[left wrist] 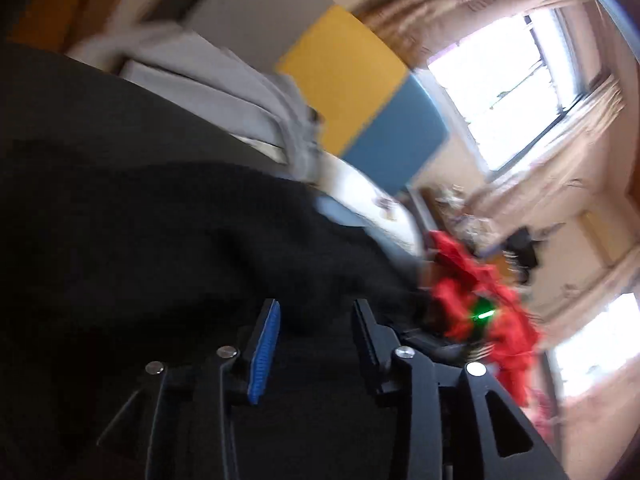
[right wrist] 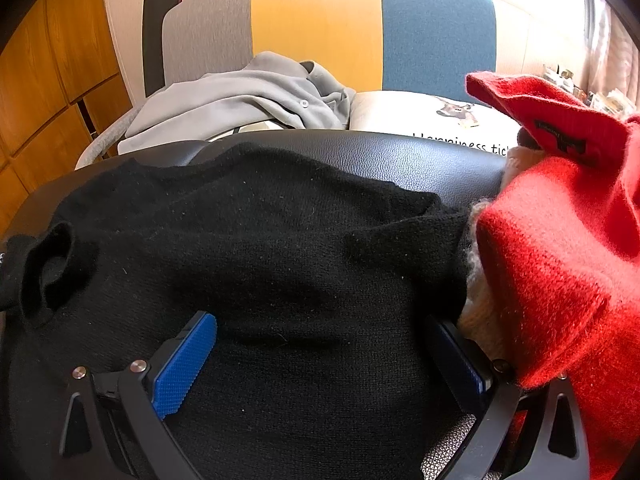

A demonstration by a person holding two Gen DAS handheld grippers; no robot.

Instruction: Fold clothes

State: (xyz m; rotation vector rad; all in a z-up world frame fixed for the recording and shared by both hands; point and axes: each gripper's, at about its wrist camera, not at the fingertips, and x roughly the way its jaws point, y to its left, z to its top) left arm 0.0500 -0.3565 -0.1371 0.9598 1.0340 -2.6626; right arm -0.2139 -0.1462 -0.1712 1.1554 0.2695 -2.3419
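Note:
A black knitted sweater lies spread over a black leather surface, its neck hole at the left. My right gripper stands wide open just above the sweater, and its blue pads touch nothing. In the blurred left wrist view my left gripper is open over the same black sweater, with a clear gap between its fingers. A red knitted garment is heaped at the sweater's right edge and drapes over my right gripper's right finger. It also shows in the left wrist view, red garment.
A cream knit peeks out under the red one. A grey buttoned garment lies behind, beside a white pillow with a deer print. Behind them stands a headboard in grey, yellow and blue. A wooden wardrobe is at the left, and windows at the right.

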